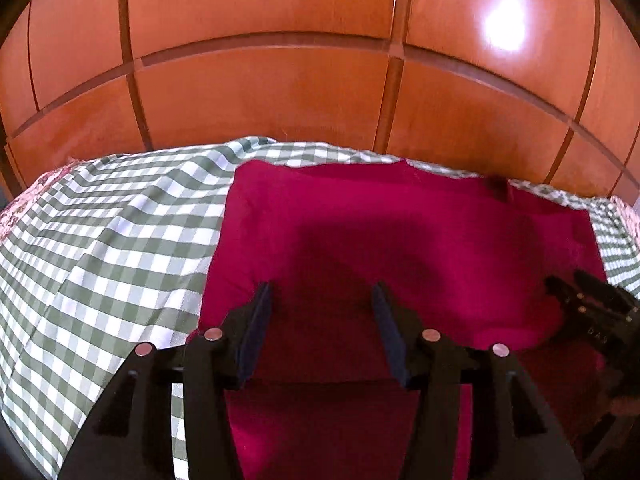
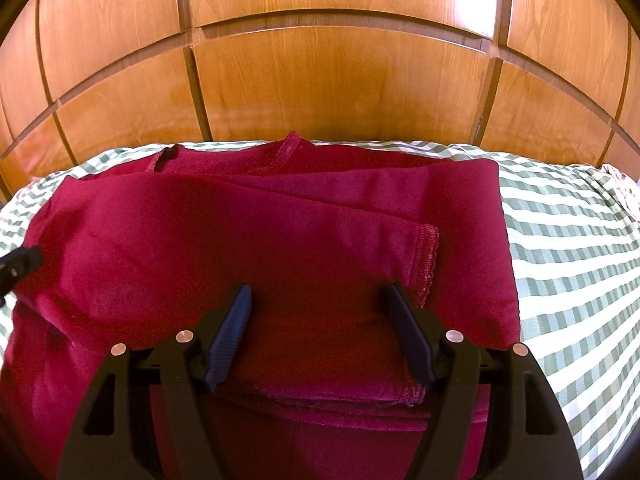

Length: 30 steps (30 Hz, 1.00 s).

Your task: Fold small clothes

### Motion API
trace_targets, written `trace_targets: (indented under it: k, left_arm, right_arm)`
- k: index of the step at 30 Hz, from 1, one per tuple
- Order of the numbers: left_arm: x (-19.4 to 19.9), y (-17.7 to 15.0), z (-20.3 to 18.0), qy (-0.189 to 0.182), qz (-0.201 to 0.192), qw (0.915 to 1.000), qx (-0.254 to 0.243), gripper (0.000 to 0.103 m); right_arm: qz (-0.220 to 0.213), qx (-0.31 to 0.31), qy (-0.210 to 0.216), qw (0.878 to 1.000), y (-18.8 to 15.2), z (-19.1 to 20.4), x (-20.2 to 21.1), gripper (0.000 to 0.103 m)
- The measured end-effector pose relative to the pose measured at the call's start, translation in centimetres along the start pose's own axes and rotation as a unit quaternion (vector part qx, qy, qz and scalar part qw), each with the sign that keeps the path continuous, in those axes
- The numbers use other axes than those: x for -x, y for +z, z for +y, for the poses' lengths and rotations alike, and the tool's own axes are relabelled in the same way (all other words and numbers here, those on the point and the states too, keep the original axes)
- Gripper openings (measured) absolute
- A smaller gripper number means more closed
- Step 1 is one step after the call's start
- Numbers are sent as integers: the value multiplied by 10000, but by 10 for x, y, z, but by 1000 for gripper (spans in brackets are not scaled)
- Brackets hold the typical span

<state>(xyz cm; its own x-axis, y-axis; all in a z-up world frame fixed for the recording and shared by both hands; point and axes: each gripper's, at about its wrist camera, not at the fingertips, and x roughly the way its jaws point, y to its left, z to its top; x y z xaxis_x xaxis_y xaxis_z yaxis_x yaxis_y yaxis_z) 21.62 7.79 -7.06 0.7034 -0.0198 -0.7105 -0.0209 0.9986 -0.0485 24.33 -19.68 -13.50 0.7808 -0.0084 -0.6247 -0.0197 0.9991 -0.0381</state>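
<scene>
A dark red garment (image 1: pixel 400 232) lies partly folded on a green-and-white checked cloth (image 1: pixel 112 232). My left gripper (image 1: pixel 322 292) is open just above the garment's near left part, jaws wide apart and empty. In the right wrist view the garment (image 2: pixel 240 232) shows folded layers with a hemmed sleeve edge (image 2: pixel 426 260) on top. My right gripper (image 2: pixel 318 294) is open over the garment's near edge and holds nothing. The right gripper also shows at the right edge of the left wrist view (image 1: pixel 592 304); the left gripper's tip shows at the left edge of the right wrist view (image 2: pixel 20 264).
A wooden panelled wall (image 1: pixel 280 92) rises directly behind the checked surface (image 2: pixel 568 240). A floral fabric edge (image 1: pixel 24 204) shows at the far left, and again at the far right of the right wrist view (image 2: pixel 624 188).
</scene>
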Motion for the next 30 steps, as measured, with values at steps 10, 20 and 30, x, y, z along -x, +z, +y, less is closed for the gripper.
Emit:
trace_targets:
  k: [10, 20, 30]
  left_arm:
    - [-17, -12, 3, 33, 48, 10000, 4, 54]
    - [25, -37, 17, 28, 230, 9997, 110, 54]
    - [75, -108, 61, 105, 660, 9964, 513, 55]
  right_arm:
    - [-14, -38, 63, 10000, -1, -1, -2, 72]
    - [60, -44, 40, 10000, 2, 0, 0, 79]
    - [276, -447, 99, 9986, -35, -21, 53, 91]
